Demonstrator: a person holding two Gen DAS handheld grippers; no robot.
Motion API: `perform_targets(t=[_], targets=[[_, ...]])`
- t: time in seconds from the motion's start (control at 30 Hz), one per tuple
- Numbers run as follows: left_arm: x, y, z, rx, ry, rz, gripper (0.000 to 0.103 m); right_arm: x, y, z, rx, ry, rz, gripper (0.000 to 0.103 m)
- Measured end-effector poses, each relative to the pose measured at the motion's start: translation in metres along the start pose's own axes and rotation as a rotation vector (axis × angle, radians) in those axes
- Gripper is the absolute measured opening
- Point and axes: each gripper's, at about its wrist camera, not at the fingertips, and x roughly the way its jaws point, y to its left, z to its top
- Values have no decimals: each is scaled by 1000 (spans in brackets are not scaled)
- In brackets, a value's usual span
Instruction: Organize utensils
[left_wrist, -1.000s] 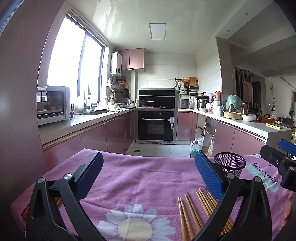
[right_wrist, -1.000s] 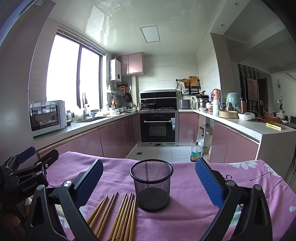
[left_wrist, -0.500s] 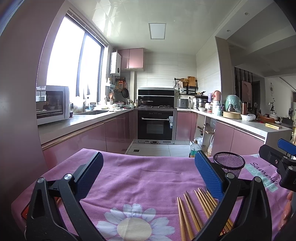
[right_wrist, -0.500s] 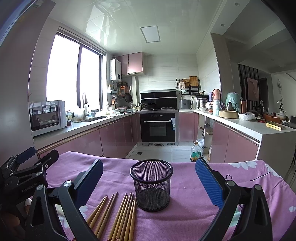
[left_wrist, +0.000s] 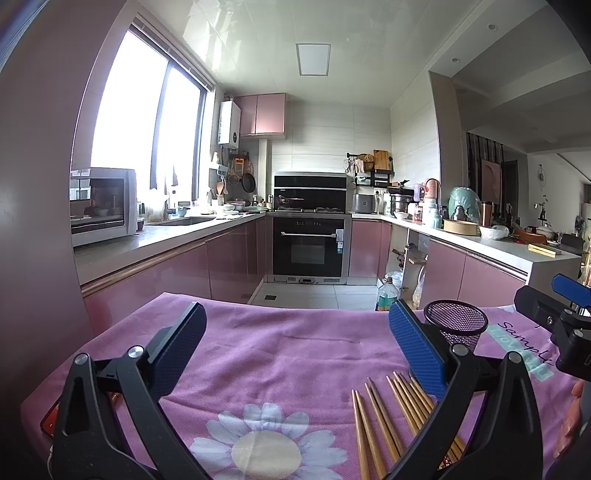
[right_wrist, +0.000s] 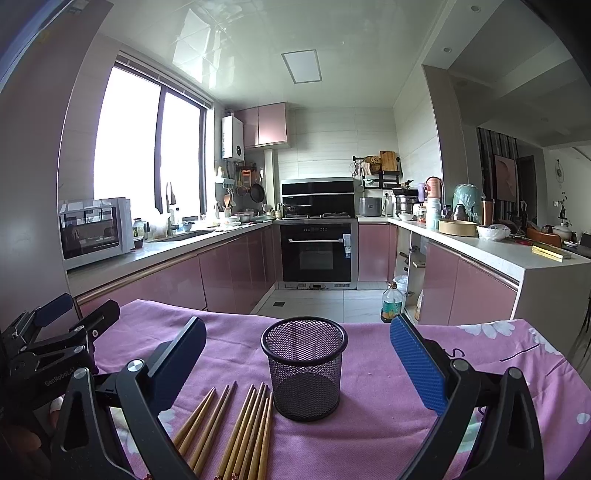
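On our tabletop (right_wrist: 369, 435), chopsticks (right_wrist: 236, 424) lie beside the mesh cup (right_wrist: 304, 373); our left tool (left_wrist: 295, 354) and right tool (right_wrist: 297, 358) hover spread, empty.

Readable text: a gripper marking and script on the cloth

In the right wrist view, white lettering "GenRobot.AI" runs along the black body of the left gripper (right_wrist: 55, 325) at the near left. In the left wrist view, dark handwritten script reading roughly "Sample" lies on the pink tablecloth (left_wrist: 280, 350) at the right; pale letters on a teal strip beside it are too blurred to read.
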Motion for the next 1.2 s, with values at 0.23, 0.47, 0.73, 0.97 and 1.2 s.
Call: perform_targets(t=[0.23, 0.47, 0.73, 0.97, 1.2], targets=[[0, 1, -1, -4, 3, -2, 97, 1, 0, 0, -2, 1, 0, 96], [2, 1, -3, -1, 13, -4, 97, 3, 1, 0, -1, 9, 6, 96], [11, 3, -8, 15, 74, -24, 97, 12, -4, -6, 16, 68, 33, 96], [39, 5, -30, 65, 263, -87, 97, 41, -5, -27, -17, 282, 62, 96], [71, 6, -60, 122, 463, -168, 80, 69, 3, -61, -56, 523, 119, 69]])
